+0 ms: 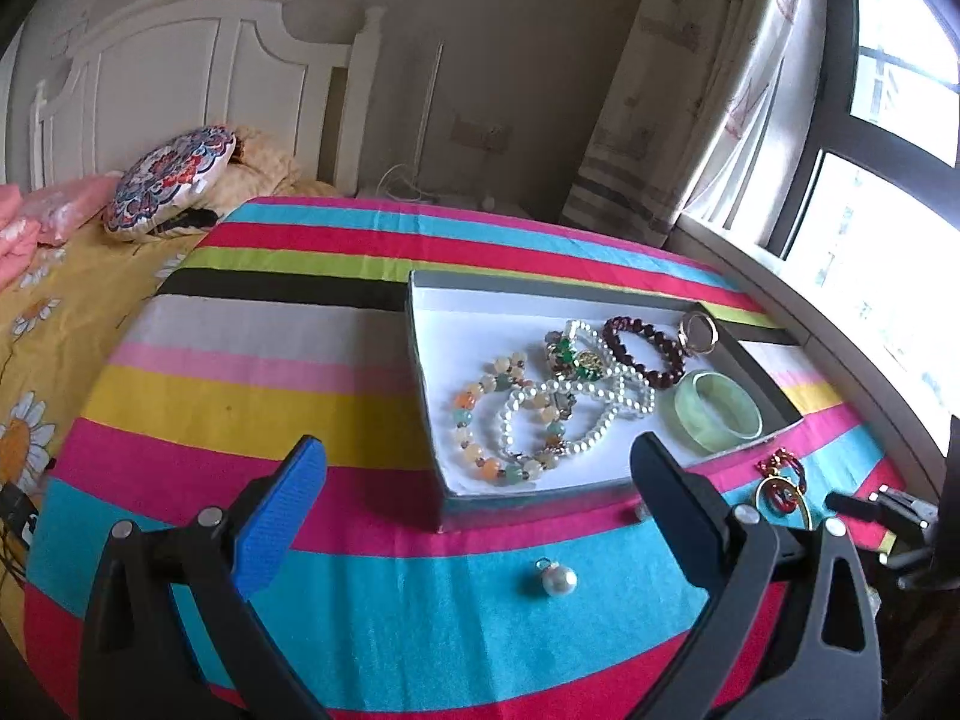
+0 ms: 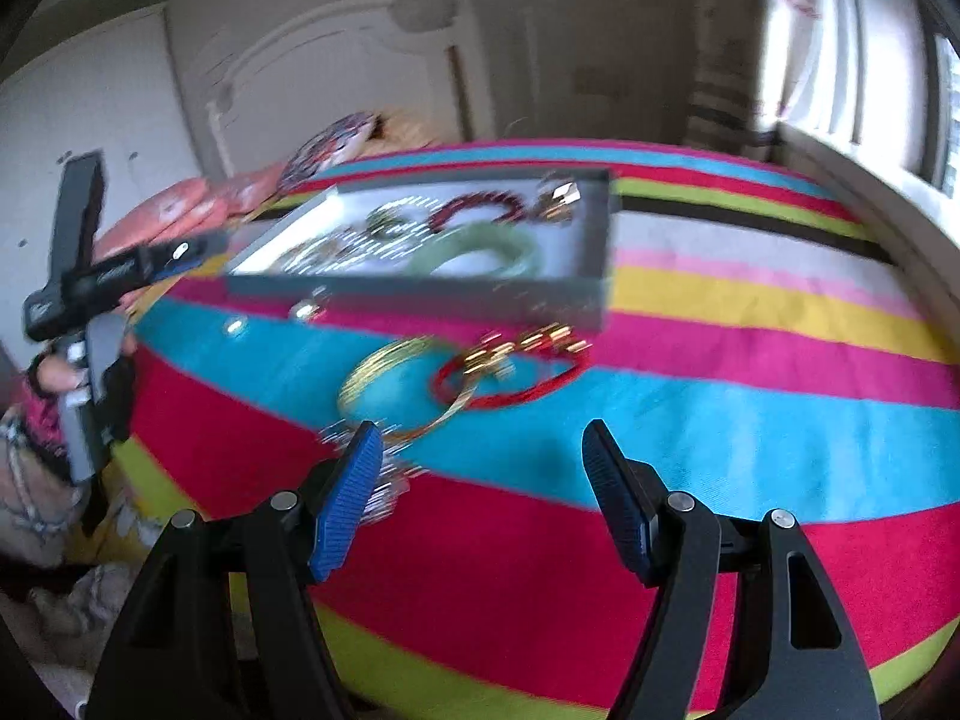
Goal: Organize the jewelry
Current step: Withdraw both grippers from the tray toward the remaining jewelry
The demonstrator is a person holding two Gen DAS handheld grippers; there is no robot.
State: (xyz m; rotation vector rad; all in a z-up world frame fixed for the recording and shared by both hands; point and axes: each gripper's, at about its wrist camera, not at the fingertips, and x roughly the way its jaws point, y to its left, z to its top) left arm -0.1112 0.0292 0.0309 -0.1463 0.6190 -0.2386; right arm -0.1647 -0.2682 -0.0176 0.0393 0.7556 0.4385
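The left tongs (image 1: 477,468) fill the bottom of their view, jaws spread wide and holding nothing. Just ahead of them and between the jaws a pearl (image 1: 558,579) with a small metal loop lies on the striped cloth (image 1: 240,396) of the worktop. It looks light, round and smooth, so it would likely roll or squirt out of a flat pinch; the loop end, or a squeeze straight across its middle, seems the safer hold.

Beyond the pearl sits the box (image 1: 420,324), its near wall just past the fingertips. Inside, from left to right, lie a pastel bead bracelet (image 1: 480,420), white bead strands (image 1: 594,420) tangled with a green-and-gold charm, a dark red bracelet (image 1: 642,348), a ring (image 1: 699,330) and a jade bangle (image 1: 717,411). The strung pieces are limp and will drape and snag one another; the bangle is stiff, slick and probably brittle, best taken across its wall.

To the right of the box, outside it, lies a red-and-gold piece (image 1: 780,486).

The right tongs (image 2: 483,438) are also gaping and empty; their view is motion-blurred. Close to their left finger lies something silvery, too smeared to name. Ahead between the jaws a gold hoop (image 2: 390,396) overlaps a red cord bracelet (image 2: 516,378) with gold beads. The hoop seems thin and springy, the cord soft; lifting either one may drag the other.
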